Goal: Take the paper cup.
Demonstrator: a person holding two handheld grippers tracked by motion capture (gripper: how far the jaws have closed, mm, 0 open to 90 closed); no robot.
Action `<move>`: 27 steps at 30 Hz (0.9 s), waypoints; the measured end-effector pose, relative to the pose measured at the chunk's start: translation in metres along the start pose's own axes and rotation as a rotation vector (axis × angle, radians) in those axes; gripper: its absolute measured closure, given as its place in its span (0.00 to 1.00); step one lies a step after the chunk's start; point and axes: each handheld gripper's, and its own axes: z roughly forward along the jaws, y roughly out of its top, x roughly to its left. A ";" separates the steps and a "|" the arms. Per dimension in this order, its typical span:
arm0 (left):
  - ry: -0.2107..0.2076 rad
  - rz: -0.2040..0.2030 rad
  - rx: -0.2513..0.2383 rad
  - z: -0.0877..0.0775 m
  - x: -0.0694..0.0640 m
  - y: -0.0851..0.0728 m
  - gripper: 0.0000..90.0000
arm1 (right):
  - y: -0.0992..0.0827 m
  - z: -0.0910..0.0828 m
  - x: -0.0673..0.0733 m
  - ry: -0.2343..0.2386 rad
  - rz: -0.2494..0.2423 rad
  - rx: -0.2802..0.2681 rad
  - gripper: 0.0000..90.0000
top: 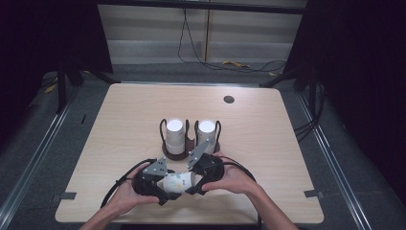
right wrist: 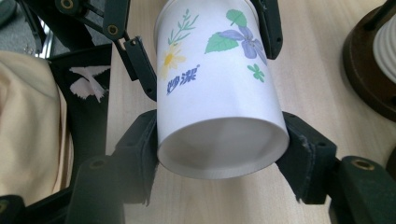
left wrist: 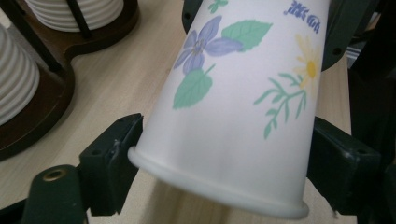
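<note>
At the near edge of the table [top: 119,120], a flowered paper cup [top: 178,182] is held on its side between the two grippers, clear of the tabletop as far as can be judged. The left gripper [top: 160,189] is closed around the cup's rolled-rim end, its jaws pressed against either side just behind the rim, as is seen in the left gripper view [left wrist: 224,140]. The right gripper [top: 196,184] is clamped on the opposite, base end, its jaws pinching the wall on both sides of the recessed bottom, as is shown in the right gripper view [right wrist: 219,121]. A grip at both ends is probably used so that the cup, or perhaps two nested cups, can be steadied or pulled apart; whether more than one cup is there cannot be told. Little room is left between the hands and the near table edge, while bare wood is offered to the left and right. Just beyond the grippers, a dark wooden cup holder [top: 173,152] with two wire-framed bays is placed, each bay loaded with a stack of white cups [top: 174,132]; the right gripper lies very close to its near side, so any lift ought to be kept clear of the wire uprights. Farther off, the far half of the table is open, apart from a small dark grommet [top: 229,99] near the far right.
</note>
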 end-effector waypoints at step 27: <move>-0.006 -0.167 -0.261 -0.026 0.013 -0.008 0.18 | -0.018 -0.020 0.000 -0.078 0.090 -0.198 0.41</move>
